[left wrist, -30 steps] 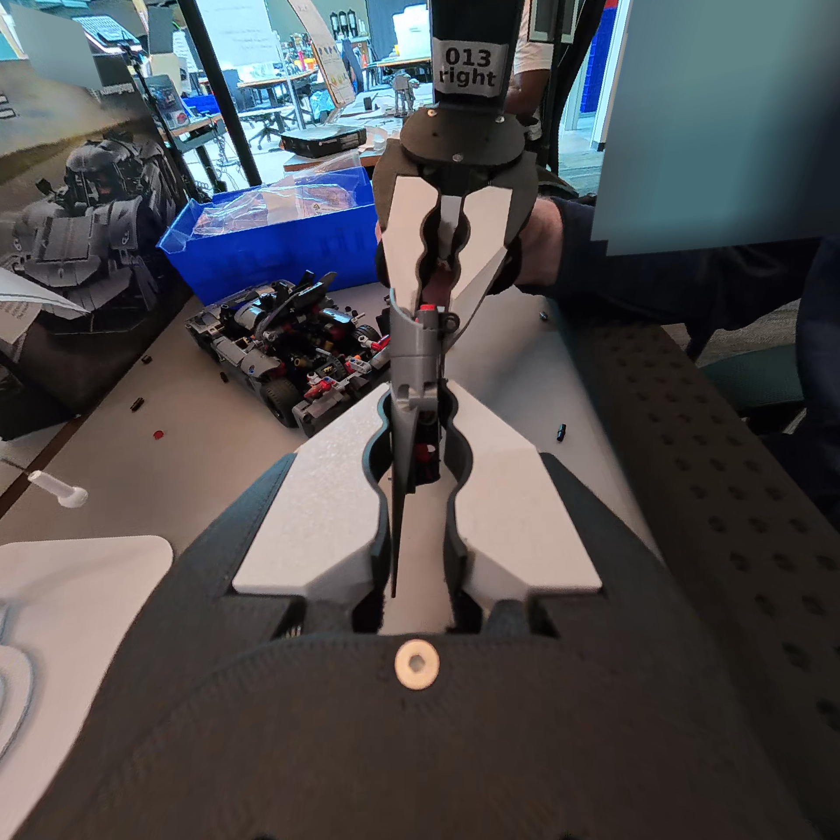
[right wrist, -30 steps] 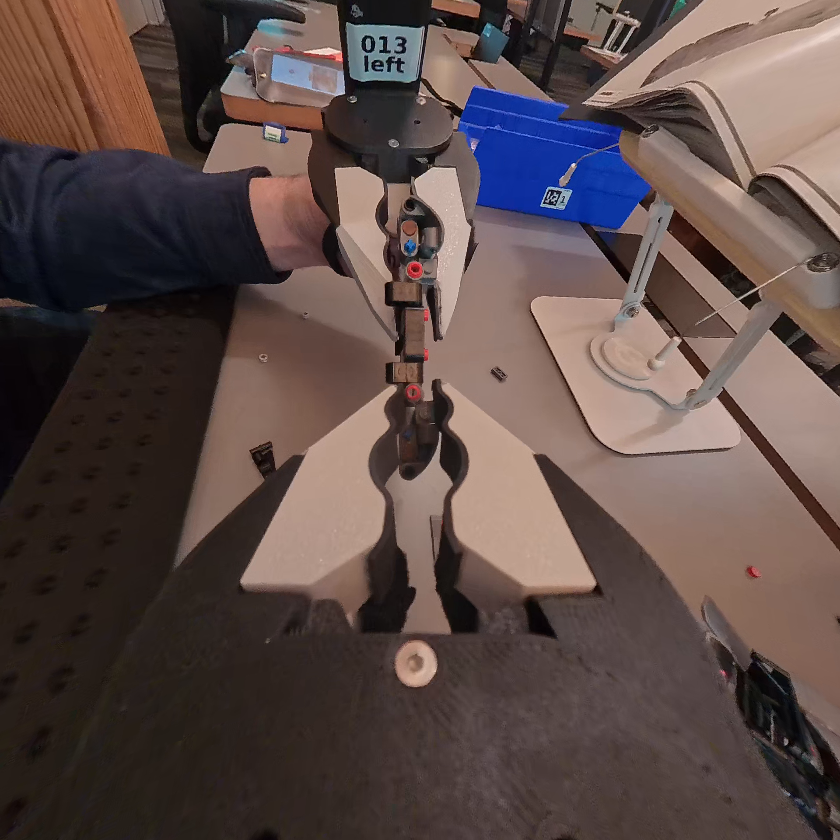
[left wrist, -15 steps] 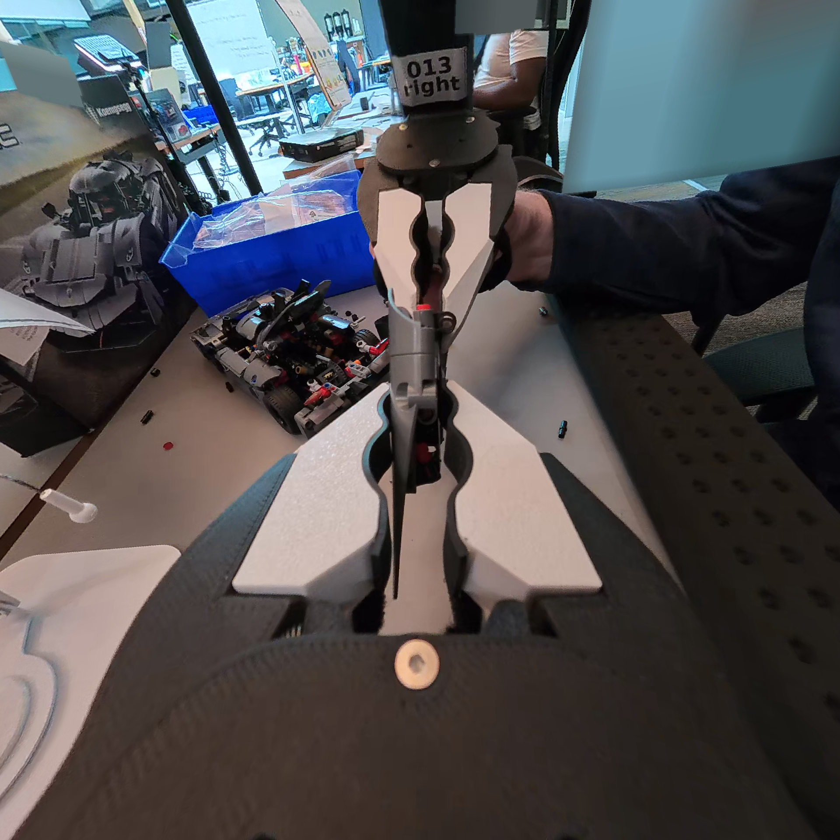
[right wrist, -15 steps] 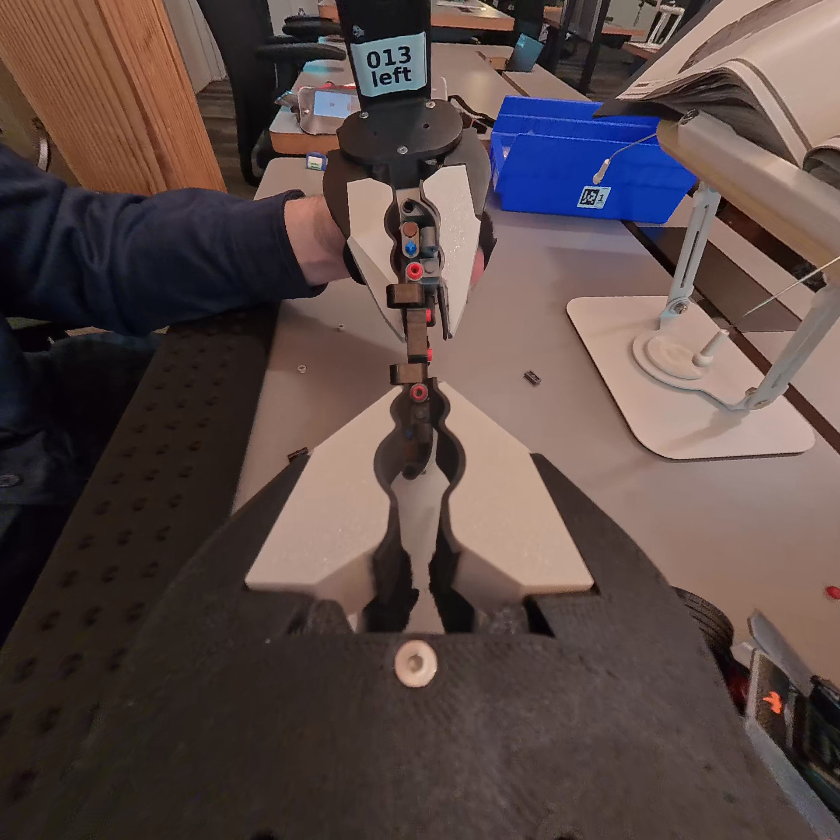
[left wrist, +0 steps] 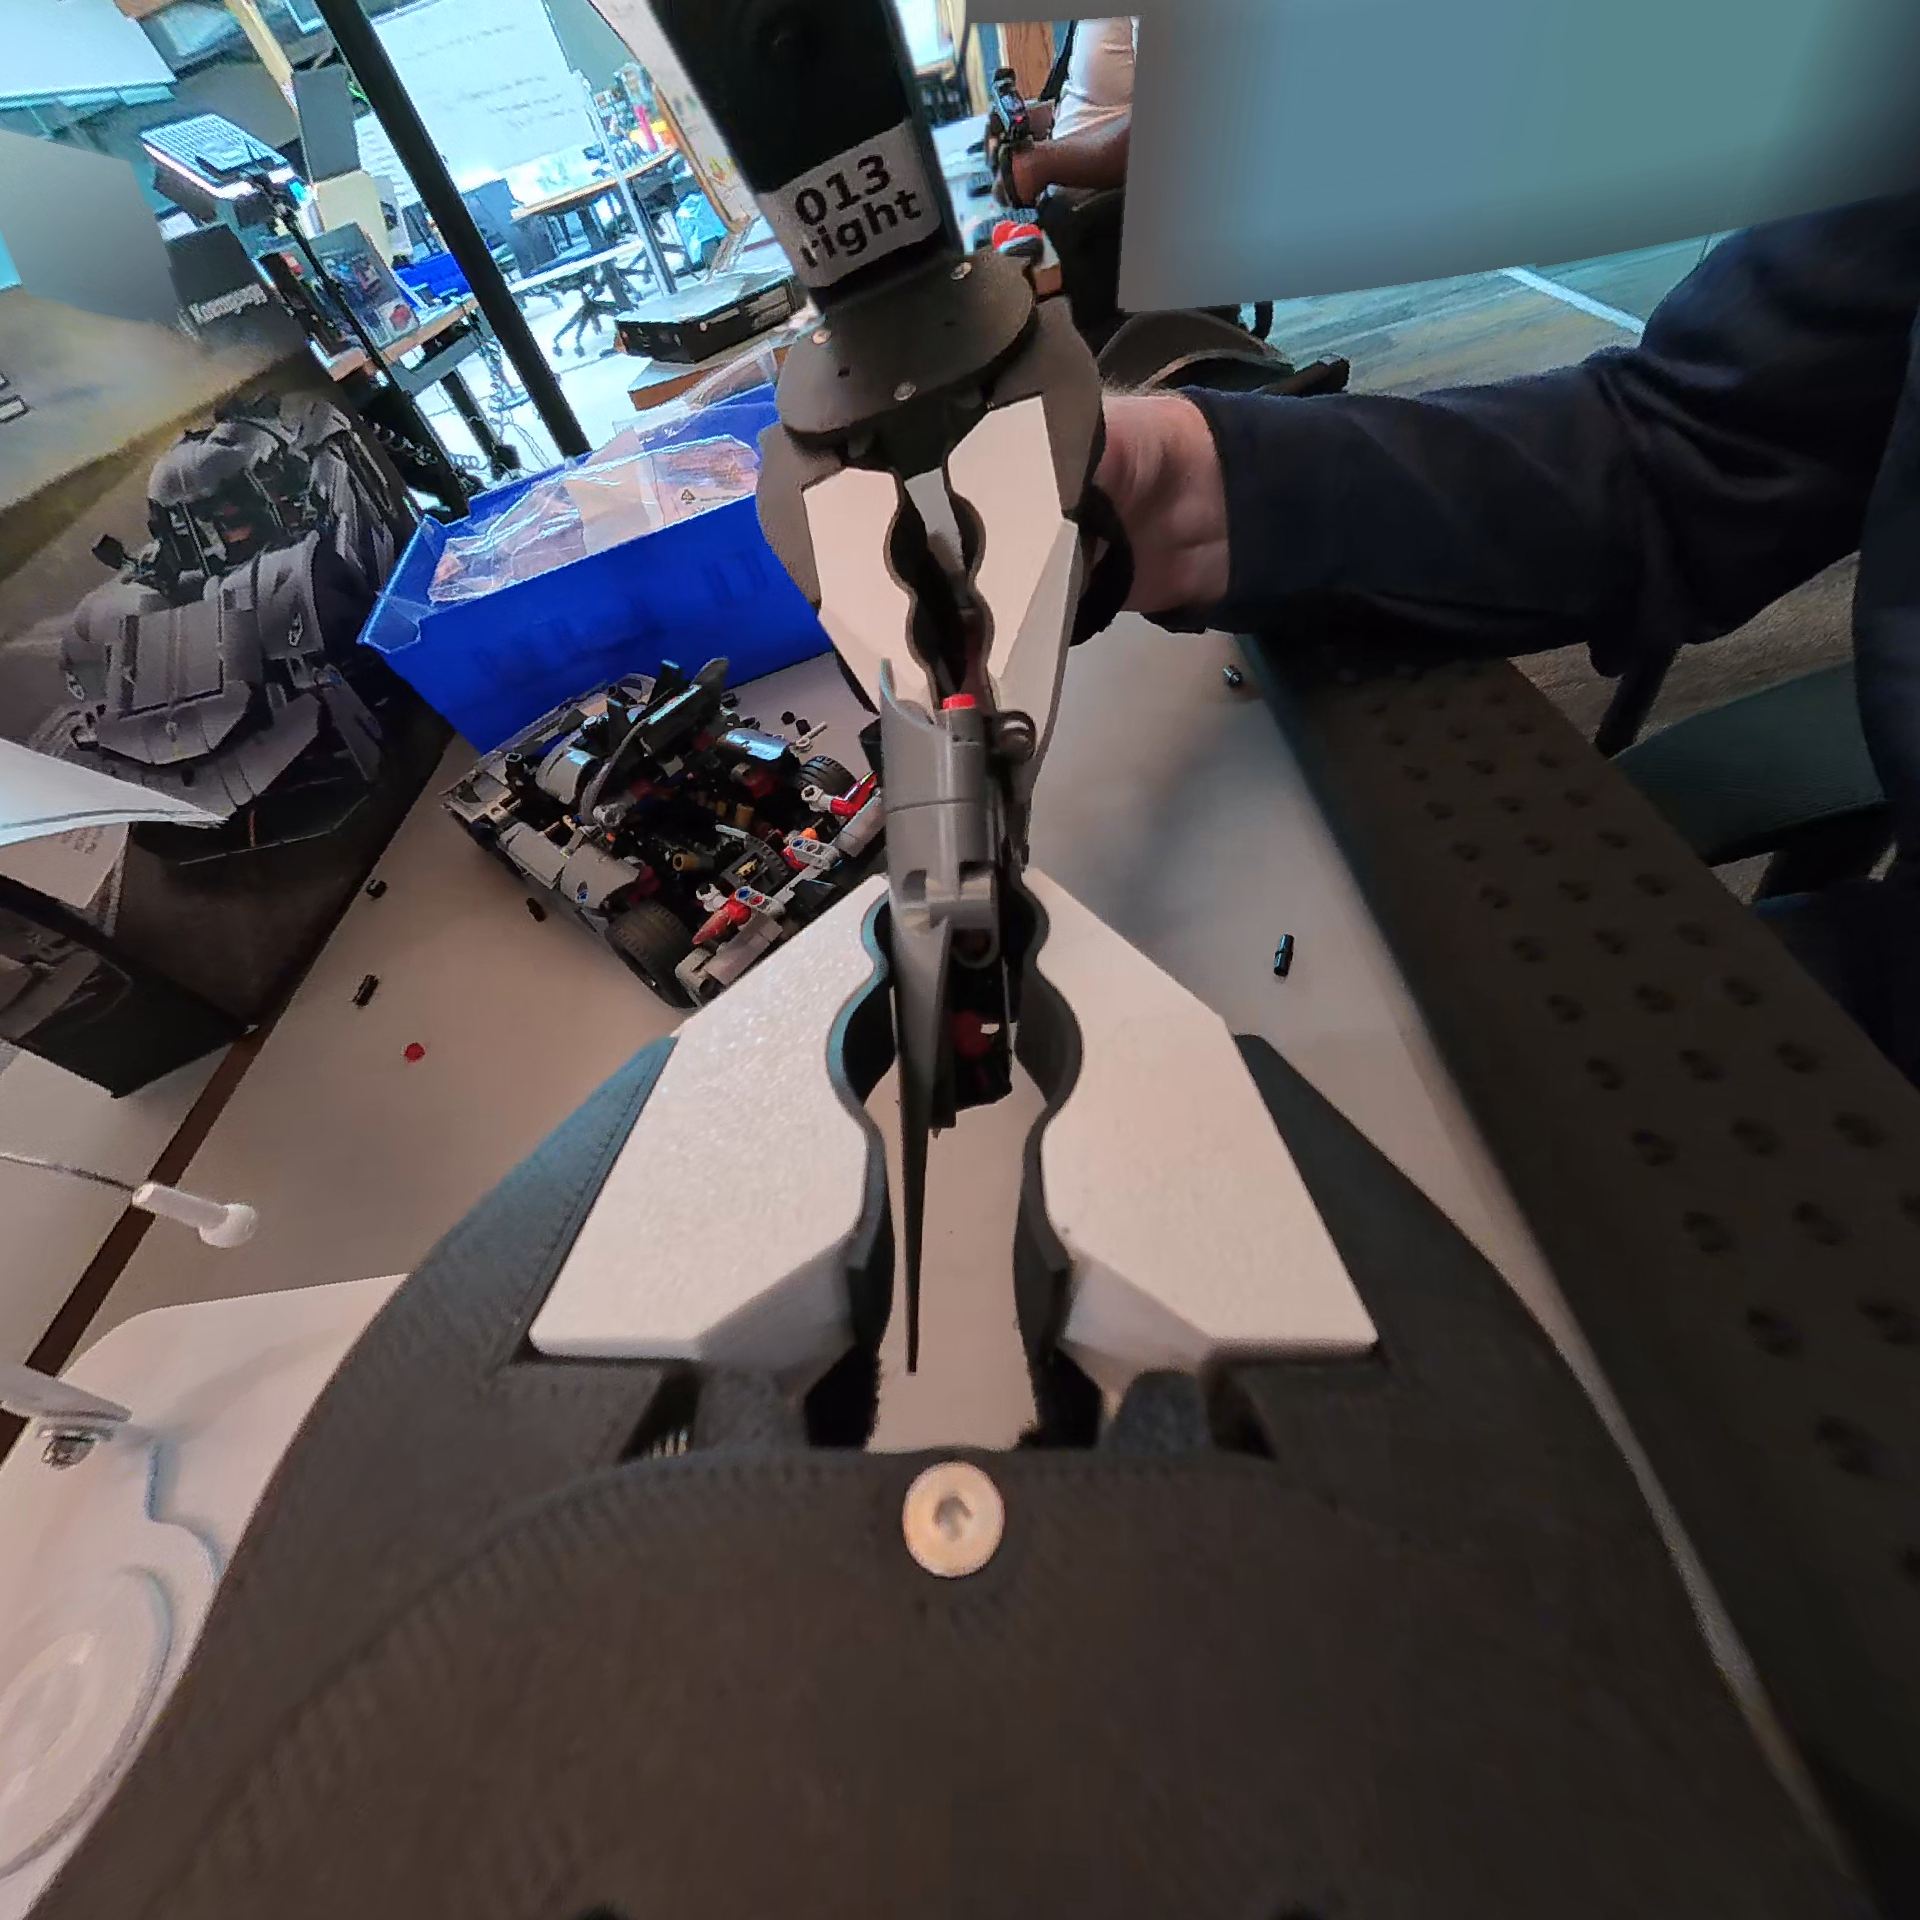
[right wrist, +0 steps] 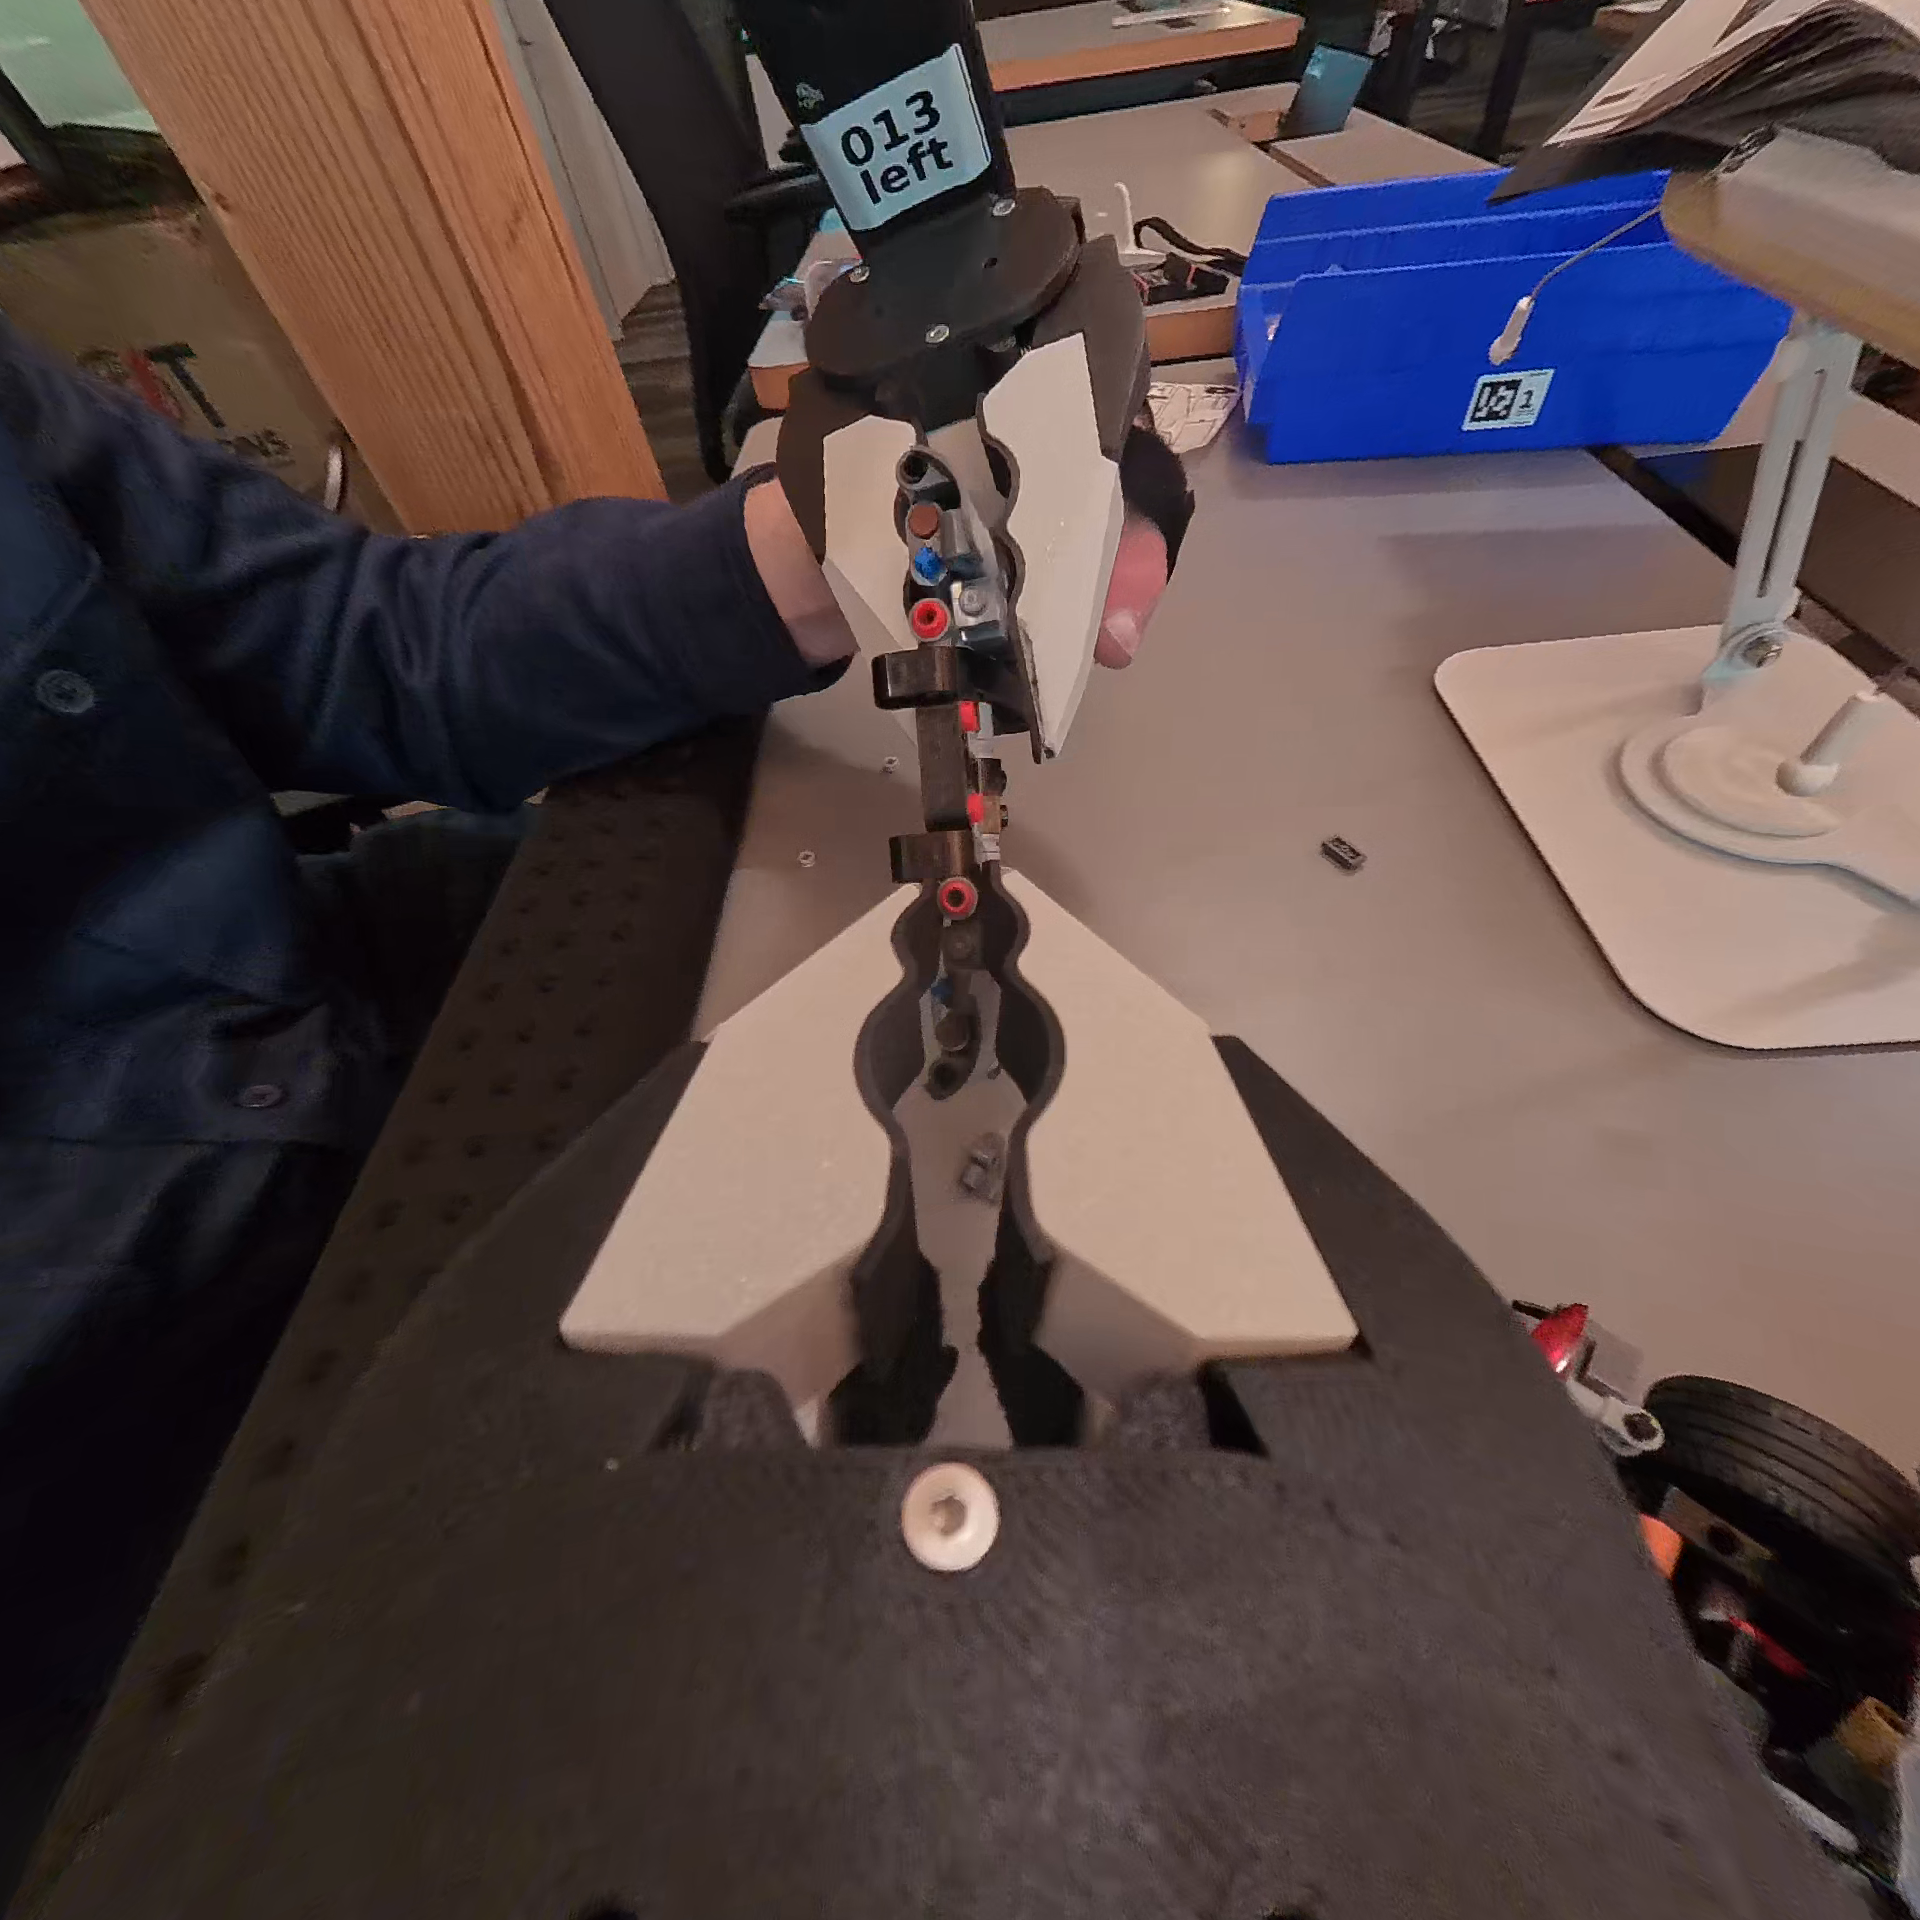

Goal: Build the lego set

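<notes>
We have lifted and tipped the long grey piece, gripped at both ends above the worktop.

Compared with a second ago, both tools lean to one side and sit higher, so we judge the piece is being turned for checking or for fitting to the half-built car lying near on the worktop. The left tool is clenched on one end, the right tool on the other. Around us: an office room, a blue bin behind the car, a white stand base, small loose bits scattered.
</notes>
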Action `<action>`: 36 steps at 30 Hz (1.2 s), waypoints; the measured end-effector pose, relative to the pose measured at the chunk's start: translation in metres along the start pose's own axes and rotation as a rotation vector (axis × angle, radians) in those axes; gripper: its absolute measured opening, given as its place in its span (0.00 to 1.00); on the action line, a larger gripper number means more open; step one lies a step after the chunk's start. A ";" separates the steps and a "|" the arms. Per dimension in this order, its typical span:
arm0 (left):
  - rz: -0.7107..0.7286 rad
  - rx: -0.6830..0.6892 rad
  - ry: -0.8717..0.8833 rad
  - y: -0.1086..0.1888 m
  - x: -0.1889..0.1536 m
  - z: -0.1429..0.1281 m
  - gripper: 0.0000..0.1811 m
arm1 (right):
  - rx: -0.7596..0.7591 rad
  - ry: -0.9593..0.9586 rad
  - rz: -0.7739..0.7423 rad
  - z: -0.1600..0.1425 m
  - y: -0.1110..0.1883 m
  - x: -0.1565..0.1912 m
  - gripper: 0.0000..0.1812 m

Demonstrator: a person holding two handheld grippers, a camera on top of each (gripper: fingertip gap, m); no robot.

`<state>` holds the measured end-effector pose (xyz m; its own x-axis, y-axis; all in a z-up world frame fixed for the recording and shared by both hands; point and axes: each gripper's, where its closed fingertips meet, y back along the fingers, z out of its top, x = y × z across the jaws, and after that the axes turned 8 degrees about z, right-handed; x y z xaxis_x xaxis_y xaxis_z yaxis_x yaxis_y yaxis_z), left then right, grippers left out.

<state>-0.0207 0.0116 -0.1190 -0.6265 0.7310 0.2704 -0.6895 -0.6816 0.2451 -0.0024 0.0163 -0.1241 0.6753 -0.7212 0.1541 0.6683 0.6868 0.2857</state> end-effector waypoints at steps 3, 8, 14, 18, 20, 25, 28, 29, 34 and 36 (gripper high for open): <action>-0.002 0.004 -0.016 0.000 -0.002 0.002 0.08 | -0.002 -0.018 0.020 -0.001 0.000 0.001 0.03; 0.003 0.015 -0.030 0.000 -0.003 0.001 0.08 | 0.001 -0.026 0.025 -0.002 -0.001 0.001 0.03; 0.031 0.016 -0.020 0.001 0.003 -0.001 0.08 | 0.019 0.033 -0.046 -0.001 -0.001 -0.004 0.05; 0.046 0.013 0.012 -0.001 0.009 -0.004 0.08 | 0.057 0.102 -0.137 -0.002 0.000 -0.013 0.06; 0.051 0.007 0.020 -0.001 0.010 -0.004 0.08 | 0.067 0.126 -0.165 -0.002 0.001 -0.015 0.07; 0.060 -0.005 0.025 -0.001 0.012 -0.003 0.09 | 0.104 0.217 -0.227 0.000 0.001 -0.016 0.05; 0.099 -0.006 0.033 -0.001 0.019 -0.003 0.12 | 0.152 0.259 -0.272 -0.004 0.001 -0.020 0.04; 0.105 -0.001 0.038 -0.001 0.021 -0.004 0.14 | 0.172 0.274 -0.288 -0.006 0.000 -0.021 0.04; 0.122 0.044 0.013 -0.003 0.021 -0.010 0.14 | 0.220 0.337 -0.329 -0.008 -0.001 -0.023 0.04; 0.126 0.051 0.013 -0.003 0.022 -0.012 0.12 | 0.221 0.354 -0.343 -0.007 0.000 -0.023 0.04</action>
<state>-0.0365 0.0302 -0.1249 -0.7117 0.6399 0.2898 -0.5861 -0.7683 0.2573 -0.0160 0.0337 -0.1339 0.5193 -0.8000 -0.3006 0.8132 0.3545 0.4616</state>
